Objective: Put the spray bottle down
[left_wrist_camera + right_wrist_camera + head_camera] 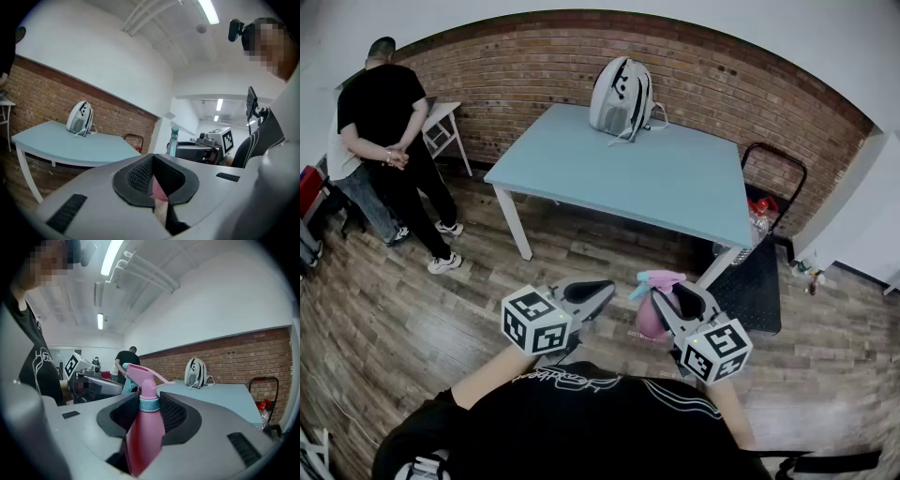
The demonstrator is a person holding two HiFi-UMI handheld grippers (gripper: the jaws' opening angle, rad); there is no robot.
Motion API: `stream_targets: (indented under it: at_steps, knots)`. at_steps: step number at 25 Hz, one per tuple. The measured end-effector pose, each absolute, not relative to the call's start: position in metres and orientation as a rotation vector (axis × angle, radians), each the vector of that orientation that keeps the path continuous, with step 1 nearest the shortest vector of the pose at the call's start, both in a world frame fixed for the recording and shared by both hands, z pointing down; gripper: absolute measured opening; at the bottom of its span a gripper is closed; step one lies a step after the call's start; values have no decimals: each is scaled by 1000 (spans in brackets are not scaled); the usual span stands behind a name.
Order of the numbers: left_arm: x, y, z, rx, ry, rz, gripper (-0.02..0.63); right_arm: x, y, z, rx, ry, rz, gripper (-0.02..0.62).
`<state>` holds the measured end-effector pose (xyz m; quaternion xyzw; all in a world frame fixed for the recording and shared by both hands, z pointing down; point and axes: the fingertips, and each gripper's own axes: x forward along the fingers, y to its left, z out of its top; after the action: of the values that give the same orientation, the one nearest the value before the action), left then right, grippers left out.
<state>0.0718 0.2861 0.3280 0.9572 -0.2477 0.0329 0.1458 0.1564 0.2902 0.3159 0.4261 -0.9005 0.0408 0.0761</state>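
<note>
A pink spray bottle (650,317) with a pink trigger head and a teal collar stands upright between the jaws of my right gripper (671,302), which is shut on its body. The right gripper view shows the bottle (143,437) rising out of the jaws of that gripper (150,412). My left gripper (596,290) is level beside it on the left, jaws together and holding nothing. Both are held at waist height above the wood floor, short of the light blue table (675,178). The left gripper view shows its jaws (157,177) closed, with the bottle's top (174,139) beyond.
A white backpack (621,97) sits at the table's far edge by the brick wall. A person in black (384,131) stands at the back left near a small white table (442,120). A black hand truck (766,246) stands right of the blue table.
</note>
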Motion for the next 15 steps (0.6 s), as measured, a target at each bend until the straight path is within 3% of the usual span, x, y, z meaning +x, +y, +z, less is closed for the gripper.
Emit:
stream_targets:
  at_steps: [15]
  knots:
    - [54,288,332,2735,-735,81,8,143,292,327,1291,-2689,149,135]
